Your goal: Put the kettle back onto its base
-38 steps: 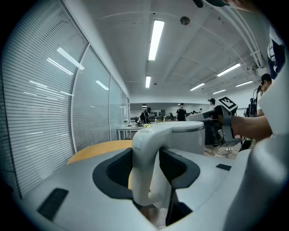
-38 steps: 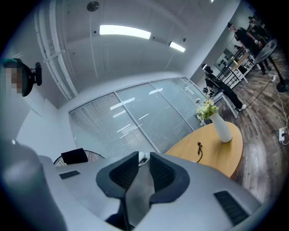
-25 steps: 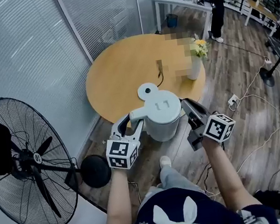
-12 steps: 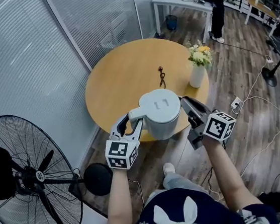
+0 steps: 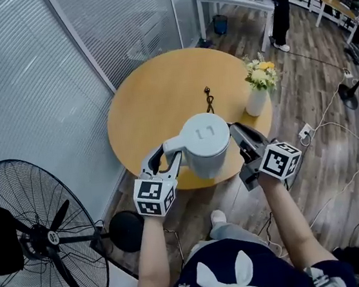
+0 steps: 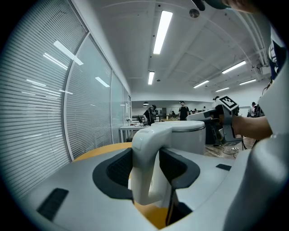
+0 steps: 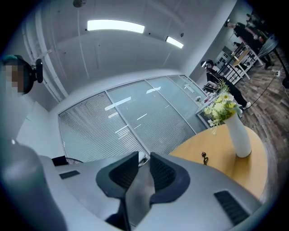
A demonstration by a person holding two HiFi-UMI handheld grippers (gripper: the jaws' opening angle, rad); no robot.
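Observation:
A white electric kettle (image 5: 205, 144) hangs above the near edge of the round wooden table (image 5: 154, 97). My left gripper (image 5: 168, 160) is shut on its curved handle (image 6: 146, 167); the pads press both sides, and the kettle body (image 6: 192, 137) stands just beyond. At the kettle's right side is my right gripper (image 5: 237, 136). In the right gripper view its pads (image 7: 161, 171) stand almost together, and nothing clearly sits between them. The kettle's base is hidden under the kettle.
A white vase of flowers (image 5: 256, 97) stands at the table's right edge, and a small dark object (image 5: 208, 97) lies mid-table. A standing fan (image 5: 42, 241) is at my left. Cables (image 5: 321, 135) run over the floor. Glass walls with blinds lie behind, a person (image 5: 277, 4) far back.
Both grippers and the kettle moved forward over the table. The white round base seen beyond the kettle a second ago is now covered by it.

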